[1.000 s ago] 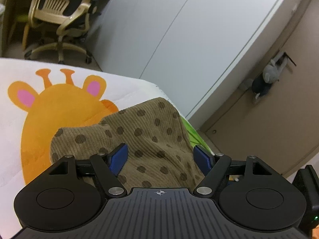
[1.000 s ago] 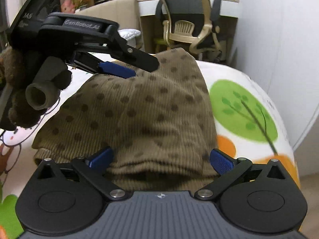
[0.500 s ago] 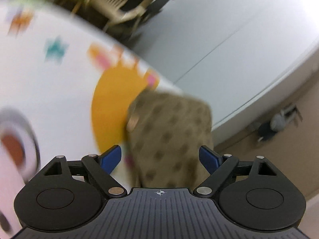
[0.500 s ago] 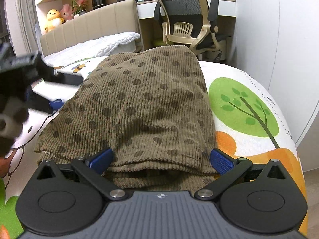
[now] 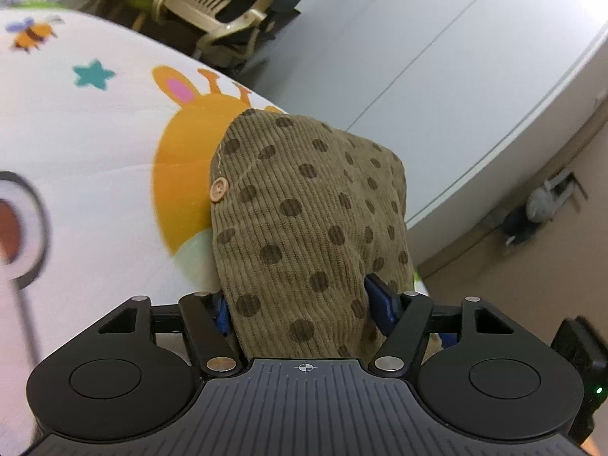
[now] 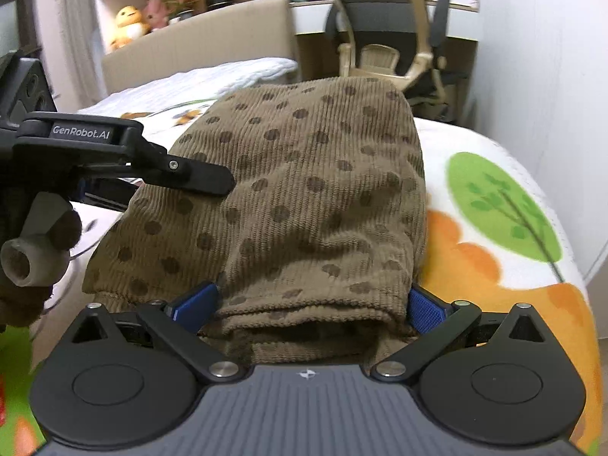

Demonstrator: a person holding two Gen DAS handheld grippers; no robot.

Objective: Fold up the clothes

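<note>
Between the blue pads of the left gripper [image 5: 302, 309] sits one end of the brown spotted cloth [image 5: 304, 220]. The jaws are squeezed in on the cloth from both sides and hold it. The right gripper [image 6: 309, 306] has its blue pads wide apart, with the folded edge of the cloth [image 6: 304, 197] lying between them. The pads look like they touch the cloth's sides, but I cannot tell if they are pinching it.

Only the left wrist view shows a small tan button [image 5: 217, 190] on the cloth's left edge. Only the right wrist view shows the cloth's hem stacked in layers, and the left gripper [image 6: 212, 180] coming in from the left, its black finger lying over the cloth.

The cloth lies on a white blanket [image 5: 76, 159] with cartoon pictures. Under it is an orange giraffe [image 5: 182, 152], and beside it a green tree [image 6: 505, 205]. Farther back stands a beige desk chair [image 6: 383, 53]. Plush toys [image 6: 129, 24] sit on a shelf behind the bed. The cloth hides part of the giraffe.
</note>
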